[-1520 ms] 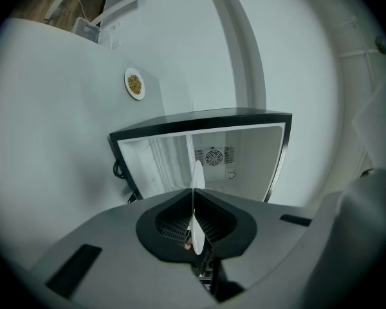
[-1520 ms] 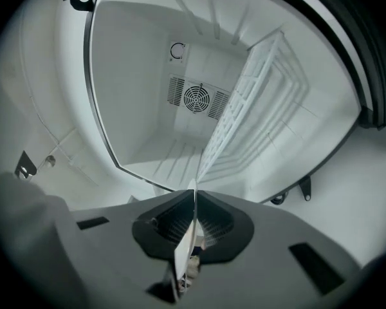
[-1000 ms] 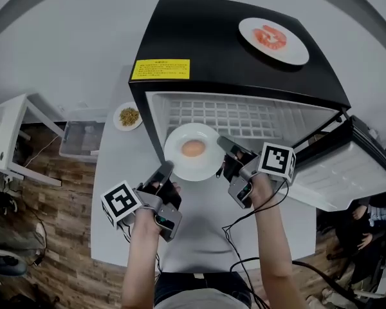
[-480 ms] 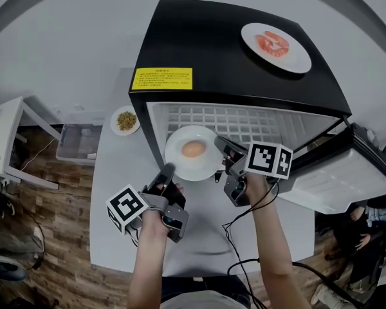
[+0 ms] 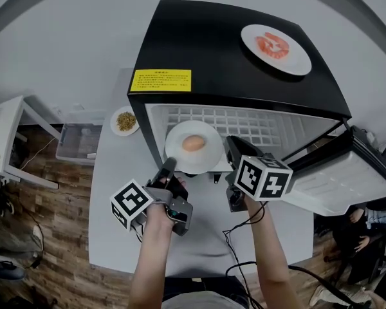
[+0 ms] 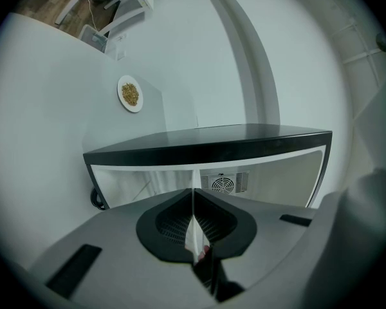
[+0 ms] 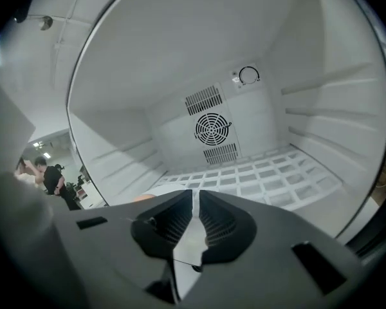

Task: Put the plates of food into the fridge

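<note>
A white plate (image 5: 176, 138) carrying a round orange piece of food (image 5: 193, 145) rests at the front of the wire shelf (image 5: 251, 125) inside the open black fridge (image 5: 225, 56). My right gripper (image 5: 232, 148) is at the plate's right rim; its jaws have just been opening and now stand slightly open, the rim (image 7: 164, 190) lying at and under them. My left gripper (image 5: 168, 167) is shut with nothing held, just beside the plate's near-left edge. A second plate with red food (image 5: 275, 47) stands on top of the fridge. A small plate of greenish food (image 5: 125, 121) sits on the table to the left.
The fridge door (image 5: 347, 172) hangs open to the right. A clear plastic crate (image 5: 80, 140) and a white rack (image 5: 6, 140) stand left of the grey table (image 5: 116, 237). The shelf (image 7: 270, 179) behind the plate is bare, with a fan grille on the back wall.
The plate has slid a little deeper onto the shelf. My right gripper has rolled, its marker cube swinging round to face the camera. The left gripper has crept slightly toward the fridge.
</note>
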Demonstrator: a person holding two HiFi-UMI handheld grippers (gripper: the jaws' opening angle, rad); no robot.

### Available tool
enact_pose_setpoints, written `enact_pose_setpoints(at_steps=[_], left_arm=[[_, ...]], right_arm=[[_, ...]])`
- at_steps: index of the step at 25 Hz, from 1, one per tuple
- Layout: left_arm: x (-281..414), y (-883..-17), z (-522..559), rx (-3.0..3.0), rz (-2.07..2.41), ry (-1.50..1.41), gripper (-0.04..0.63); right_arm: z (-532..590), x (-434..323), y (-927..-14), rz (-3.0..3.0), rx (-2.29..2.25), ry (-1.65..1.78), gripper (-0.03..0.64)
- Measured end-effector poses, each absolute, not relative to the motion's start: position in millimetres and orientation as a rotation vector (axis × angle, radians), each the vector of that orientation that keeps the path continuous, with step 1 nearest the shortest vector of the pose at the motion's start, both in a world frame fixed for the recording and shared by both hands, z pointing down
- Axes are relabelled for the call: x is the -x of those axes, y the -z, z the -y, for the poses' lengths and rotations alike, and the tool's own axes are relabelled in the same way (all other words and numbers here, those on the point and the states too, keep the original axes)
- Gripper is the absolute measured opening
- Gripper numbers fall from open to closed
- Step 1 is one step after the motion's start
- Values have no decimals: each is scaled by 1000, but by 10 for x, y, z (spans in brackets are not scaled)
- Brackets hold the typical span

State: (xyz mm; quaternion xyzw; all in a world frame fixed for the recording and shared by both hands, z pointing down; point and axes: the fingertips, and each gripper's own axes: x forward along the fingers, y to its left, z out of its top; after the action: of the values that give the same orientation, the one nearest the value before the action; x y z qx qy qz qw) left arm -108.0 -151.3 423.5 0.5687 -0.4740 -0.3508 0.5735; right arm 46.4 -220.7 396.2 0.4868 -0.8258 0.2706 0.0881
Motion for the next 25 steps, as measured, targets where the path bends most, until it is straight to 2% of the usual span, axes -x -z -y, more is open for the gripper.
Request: enact_pose_setpoints(at_steps=[4,12,25], left_arm=[[1072,-4227,1581,-1312,1116,847,17],[1079,-4222,1622,-1309,1109,850,17],[1084,-4205,1656,-1352,1048,841,18]], right_arm=[[1828,-400,-3998,2503,-1310,-756,38],[1247,191,-4359,2502,-905,-853,20],[1596,290,-4359,2476,-992,-1000,14]])
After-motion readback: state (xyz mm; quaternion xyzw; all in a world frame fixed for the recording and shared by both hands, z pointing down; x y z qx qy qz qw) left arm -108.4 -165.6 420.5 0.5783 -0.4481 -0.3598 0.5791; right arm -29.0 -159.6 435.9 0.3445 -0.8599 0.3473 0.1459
